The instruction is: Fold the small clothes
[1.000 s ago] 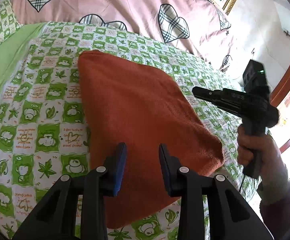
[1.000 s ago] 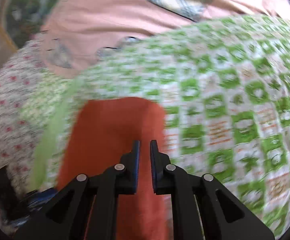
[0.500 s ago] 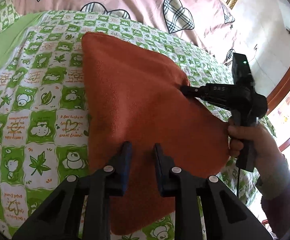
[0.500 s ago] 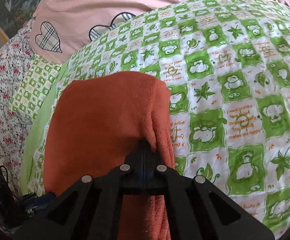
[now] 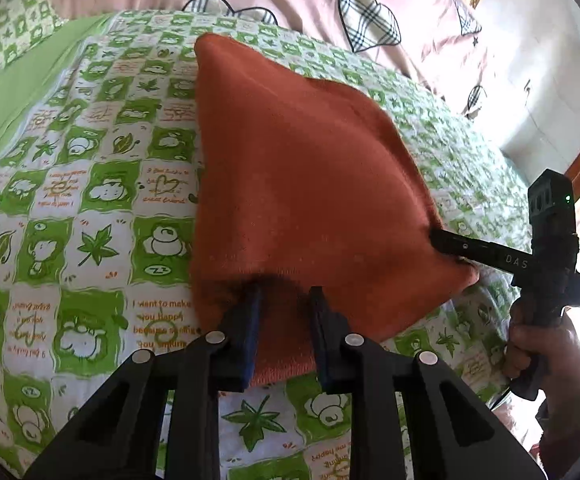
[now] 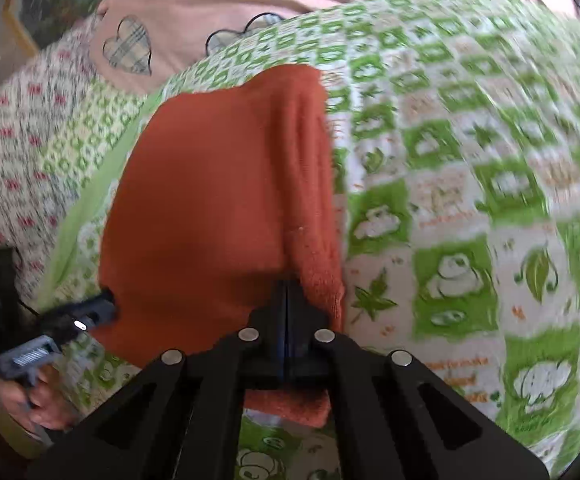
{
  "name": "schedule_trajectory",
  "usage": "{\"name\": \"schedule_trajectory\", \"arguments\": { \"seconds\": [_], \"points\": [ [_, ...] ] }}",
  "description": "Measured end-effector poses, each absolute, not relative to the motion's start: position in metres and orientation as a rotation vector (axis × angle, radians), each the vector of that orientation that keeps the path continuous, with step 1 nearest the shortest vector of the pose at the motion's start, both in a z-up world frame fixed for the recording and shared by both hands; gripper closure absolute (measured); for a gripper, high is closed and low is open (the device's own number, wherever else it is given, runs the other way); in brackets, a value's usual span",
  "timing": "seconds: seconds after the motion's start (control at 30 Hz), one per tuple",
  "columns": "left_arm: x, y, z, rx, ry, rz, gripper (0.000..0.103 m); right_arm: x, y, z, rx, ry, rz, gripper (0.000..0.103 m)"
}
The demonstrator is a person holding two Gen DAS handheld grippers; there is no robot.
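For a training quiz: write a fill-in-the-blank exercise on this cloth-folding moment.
1. The cloth on the bed is ____ in colour.
2. The right hand-held gripper is ____ on the cloth's edge.
3. The left hand-held gripper has its fingers ____, with cloth between them.
4. The bedsheet has a ____ and white check.

Answers: orange; shut; apart; green

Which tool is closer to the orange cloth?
Right: the right tool is shut on the orange cloth at one side. The left tool straddles its near edge, fingers apart.
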State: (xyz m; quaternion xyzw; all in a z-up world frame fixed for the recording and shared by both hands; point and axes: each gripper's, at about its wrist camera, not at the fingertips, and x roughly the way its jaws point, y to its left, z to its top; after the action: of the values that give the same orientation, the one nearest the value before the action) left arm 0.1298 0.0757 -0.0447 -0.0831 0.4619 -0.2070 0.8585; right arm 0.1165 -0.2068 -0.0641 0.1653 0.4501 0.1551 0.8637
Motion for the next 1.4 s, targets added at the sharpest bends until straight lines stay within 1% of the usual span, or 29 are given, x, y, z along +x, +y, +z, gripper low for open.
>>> {"name": "schedule_trajectory", "arguments": {
  "seconds": [0.1, 0.5, 0.57, 0.6, 0.63, 0.77, 0.83, 0.93, 0.97, 1.27, 1.37, 1.4],
  "points": [
    [0.125, 0.078, -0.045, -0.179, 0.973, -0.426, 0.080, 0.110, -0.203, -0.060, 0.301, 0.941, 0.312, 0.103],
    [0.107, 0.083, -0.044, -0.199, 0.984, -0.400, 0.080, 0.080, -0.216, -0.060, 0.294, 0.939, 0.242, 0.103],
    [0.102, 0.084, -0.043, -0.195, 0.989, -0.392, 0.080, 0.076, -0.217, -0.060, 0.294, 0.946, 0.218, 0.097],
    [0.098, 0.085, -0.042, -0.192, 0.991, -0.385, 0.079, 0.075, -0.219, -0.059, 0.286, 0.955, 0.198, 0.083],
    [0.094, 0.085, -0.040, -0.190, 0.992, -0.379, 0.079, 0.071, -0.220, -0.057, 0.303, 0.954, 0.203, 0.081],
    [0.077, 0.087, -0.032, -0.172, 0.985, -0.366, 0.065, 0.049, -0.217, -0.039, 0.332, 0.912, 0.240, 0.080],
    [0.069, 0.089, -0.031, -0.170, 0.994, -0.350, 0.061, 0.039, -0.210, -0.030, 0.315, 0.894, 0.262, 0.077],
    [0.060, 0.093, -0.032, -0.180, 1.011, -0.345, 0.060, 0.027, -0.200, -0.024, 0.298, 0.889, 0.284, 0.071],
    [0.058, 0.093, -0.032, -0.180, 1.012, -0.340, 0.057, 0.025, -0.199, -0.024, 0.295, 0.891, 0.289, 0.070],
    [0.057, 0.105, -0.029, -0.201, 1.011, -0.310, 0.045, 0.023, -0.189, -0.027, 0.294, 0.915, 0.304, 0.068],
    [0.060, 0.106, -0.025, -0.199, 1.004, -0.295, 0.038, 0.025, -0.186, -0.023, 0.295, 0.908, 0.311, 0.063],
    [0.062, 0.106, -0.023, -0.195, 1.000, -0.289, 0.037, 0.026, -0.185, -0.021, 0.291, 0.904, 0.315, 0.060]
  ]
}}
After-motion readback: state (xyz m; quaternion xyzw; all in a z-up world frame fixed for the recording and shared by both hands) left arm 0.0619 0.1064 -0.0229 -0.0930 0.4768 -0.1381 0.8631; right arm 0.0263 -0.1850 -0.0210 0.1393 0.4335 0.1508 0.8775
